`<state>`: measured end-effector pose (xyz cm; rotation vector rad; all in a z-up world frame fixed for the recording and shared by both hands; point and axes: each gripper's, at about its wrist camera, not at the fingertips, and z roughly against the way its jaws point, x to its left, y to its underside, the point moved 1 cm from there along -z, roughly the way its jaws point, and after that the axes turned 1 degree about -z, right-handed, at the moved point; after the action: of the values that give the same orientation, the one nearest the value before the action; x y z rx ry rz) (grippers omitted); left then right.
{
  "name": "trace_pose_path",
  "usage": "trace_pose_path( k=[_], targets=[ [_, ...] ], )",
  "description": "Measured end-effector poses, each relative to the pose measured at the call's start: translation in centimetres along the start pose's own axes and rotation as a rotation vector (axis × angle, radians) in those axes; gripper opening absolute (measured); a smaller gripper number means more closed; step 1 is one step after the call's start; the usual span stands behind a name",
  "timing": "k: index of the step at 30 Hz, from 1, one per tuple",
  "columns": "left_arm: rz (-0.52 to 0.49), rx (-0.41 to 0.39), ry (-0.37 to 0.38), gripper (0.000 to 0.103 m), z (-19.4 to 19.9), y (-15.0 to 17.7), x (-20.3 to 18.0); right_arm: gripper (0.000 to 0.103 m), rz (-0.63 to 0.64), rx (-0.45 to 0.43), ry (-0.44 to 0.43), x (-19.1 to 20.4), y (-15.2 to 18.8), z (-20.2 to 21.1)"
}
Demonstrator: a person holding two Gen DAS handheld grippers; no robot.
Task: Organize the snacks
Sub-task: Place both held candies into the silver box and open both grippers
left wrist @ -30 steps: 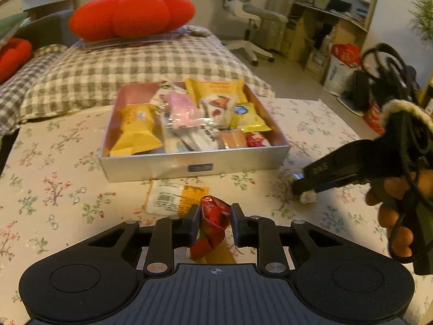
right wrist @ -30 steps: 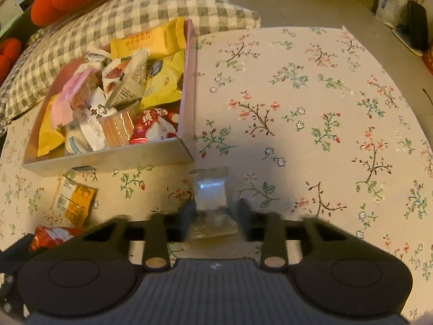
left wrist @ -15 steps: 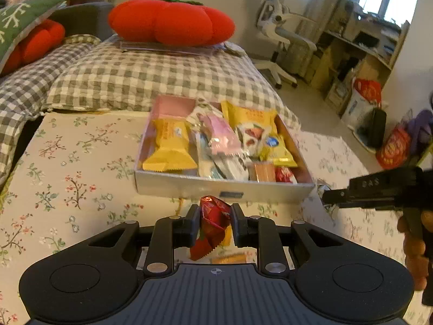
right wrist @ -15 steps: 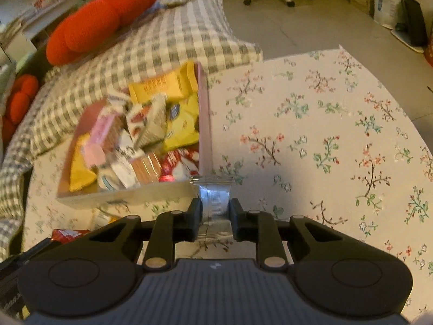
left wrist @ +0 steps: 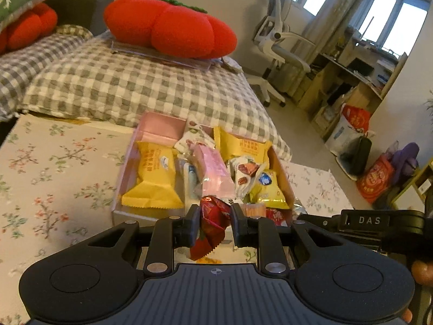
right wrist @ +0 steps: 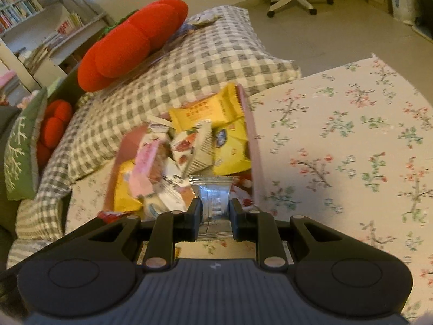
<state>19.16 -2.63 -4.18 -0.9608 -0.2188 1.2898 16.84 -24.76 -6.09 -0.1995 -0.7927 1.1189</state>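
A pink-lined box [left wrist: 159,127] [right wrist: 253,135] full of several snack packets stands on the floral tablecloth. My left gripper [left wrist: 215,218] is shut on a crumpled red snack packet [left wrist: 212,227], held just in front of the box's near wall. My right gripper [right wrist: 215,211] is shut on a clear silvery packet [right wrist: 213,200], raised above the box's near right corner. In the left wrist view the right gripper's black finger [left wrist: 360,220] reaches in from the right beside the box. A red packet's edge [right wrist: 113,214] shows at lower left in the right wrist view.
A checked cushion [left wrist: 135,81] with a red tomato-shaped pillow [left wrist: 173,27] lies behind the box. A green pillow [right wrist: 20,146] sits at the left. An office chair [left wrist: 281,43], desk and bags stand on the floor to the right. The floral cloth [right wrist: 351,140] stretches right of the box.
Both grippers rose and tilted up with their packets. The left one moved closer to the box front. The right one lifted its silvery packet off the cloth toward the box corner.
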Motion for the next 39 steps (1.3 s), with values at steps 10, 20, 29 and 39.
trace_pose_path(
  k=[10,20,29,39],
  targets=[
    [-0.022,0.011,0.033,0.018,-3.7,-0.9,0.2,0.020,-0.026,0.025,-0.083,1.6,0.4,-2.8],
    [0.007,-0.031,-0.008,0.017,-4.9,-1.2,2.4,0.021,-0.055,0.018,-0.118,3.0,0.3,-5.6],
    [0.021,-0.077,-0.037,0.027,-2.9,-2.2,2.9,0.037,-0.097,-0.042,-0.115,2.7,-0.2,-3.2],
    [0.039,0.078,-0.137,0.045,-1.2,-0.8,2.7,0.044,-0.039,0.011,0.036,2.2,0.2,-1.5]
  ],
)
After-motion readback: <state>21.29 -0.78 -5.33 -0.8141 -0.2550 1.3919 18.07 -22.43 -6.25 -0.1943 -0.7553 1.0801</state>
